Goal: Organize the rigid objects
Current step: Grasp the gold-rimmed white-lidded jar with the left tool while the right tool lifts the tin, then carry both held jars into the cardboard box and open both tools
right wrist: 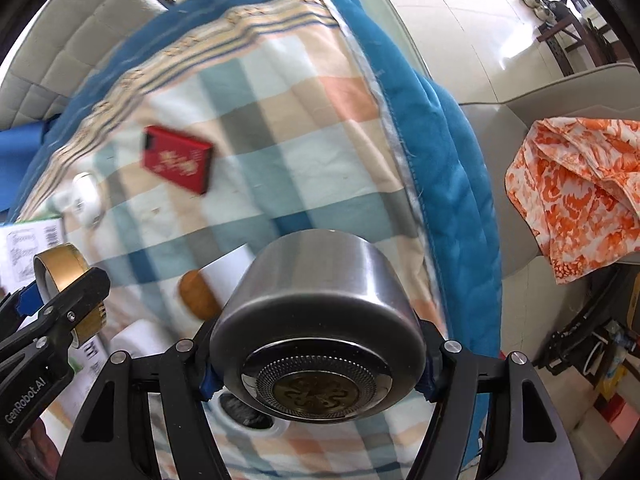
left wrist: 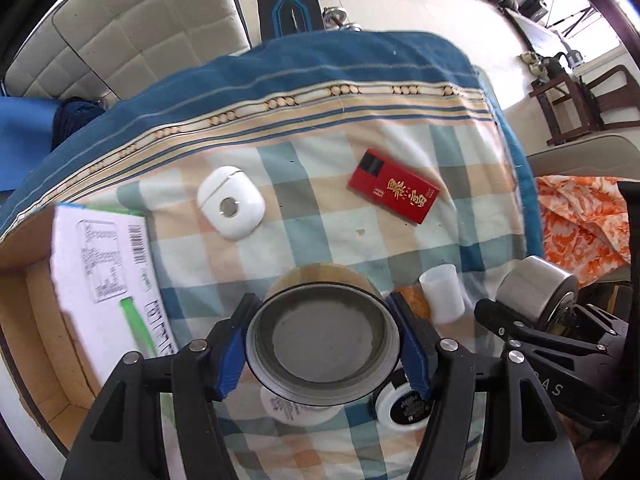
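Two grips on: left gripper [left wrist: 323, 354] clamps tape roll [left wrist: 323, 344], right gripper [right wrist: 316, 364] clamps steel tin [right wrist: 320, 320], both above bed. Next, probably: carry to cardboard box [left wrist: 44, 320], release w/ care.

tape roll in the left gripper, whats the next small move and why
Probably carry the tape roll sideways over the open cardboard box on that side. The left gripper is shut on it and holds it clear above the checked cloth, so nothing blocks the way. The right gripper, shut on a steel cup, is beside it, so keep the two apart.
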`<control>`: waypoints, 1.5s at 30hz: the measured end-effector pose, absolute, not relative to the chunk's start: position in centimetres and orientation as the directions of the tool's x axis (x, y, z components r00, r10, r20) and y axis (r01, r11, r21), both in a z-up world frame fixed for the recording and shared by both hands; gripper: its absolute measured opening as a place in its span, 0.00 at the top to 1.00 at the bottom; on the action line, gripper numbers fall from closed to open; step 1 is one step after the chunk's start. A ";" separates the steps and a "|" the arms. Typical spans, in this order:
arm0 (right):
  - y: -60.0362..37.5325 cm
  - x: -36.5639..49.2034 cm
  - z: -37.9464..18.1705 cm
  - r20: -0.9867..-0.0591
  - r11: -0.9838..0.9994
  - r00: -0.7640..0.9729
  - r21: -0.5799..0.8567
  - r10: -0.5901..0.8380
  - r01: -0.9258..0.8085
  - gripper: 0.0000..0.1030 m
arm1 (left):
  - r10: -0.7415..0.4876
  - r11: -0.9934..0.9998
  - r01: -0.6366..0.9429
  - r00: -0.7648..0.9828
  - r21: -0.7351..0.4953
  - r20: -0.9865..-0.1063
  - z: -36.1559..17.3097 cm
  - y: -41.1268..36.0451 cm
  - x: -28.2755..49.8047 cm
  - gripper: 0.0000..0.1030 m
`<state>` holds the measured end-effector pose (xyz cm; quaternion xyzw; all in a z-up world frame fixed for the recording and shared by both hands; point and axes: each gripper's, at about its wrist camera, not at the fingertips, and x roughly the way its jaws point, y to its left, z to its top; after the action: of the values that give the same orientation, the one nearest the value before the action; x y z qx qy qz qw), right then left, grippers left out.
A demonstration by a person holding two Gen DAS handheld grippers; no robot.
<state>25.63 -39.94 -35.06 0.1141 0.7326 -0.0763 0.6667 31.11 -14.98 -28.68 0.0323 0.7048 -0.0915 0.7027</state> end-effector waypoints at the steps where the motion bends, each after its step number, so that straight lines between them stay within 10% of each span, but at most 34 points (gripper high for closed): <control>1: -39.1 25.5 -34.1 -0.995 0.965 -0.072 0.049 0.070 0.257 0.30 | -0.093 0.982 0.165 -0.001 -0.092 -0.996 -27.9 -14.2 31.0 0.39; 23: -12.1 25.9 -24.3 -0.983 0.984 0.057 0.177 0.175 0.025 0.30 | -0.100 0.995 0.021 0.164 -0.098 -0.981 -21.6 0.8 27.9 0.39; 45: 1.3 35.6 -37.7 -0.996 0.996 -0.059 0.072 0.069 -0.052 0.29 | -0.315 0.943 -0.148 -0.103 -0.299 -0.944 -37.3 11.7 36.4 0.39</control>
<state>35.55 1.30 -37.66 0.0059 0.7264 0.0441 0.6858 36.43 11.67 -37.28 -0.1564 0.7398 -0.0641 0.6513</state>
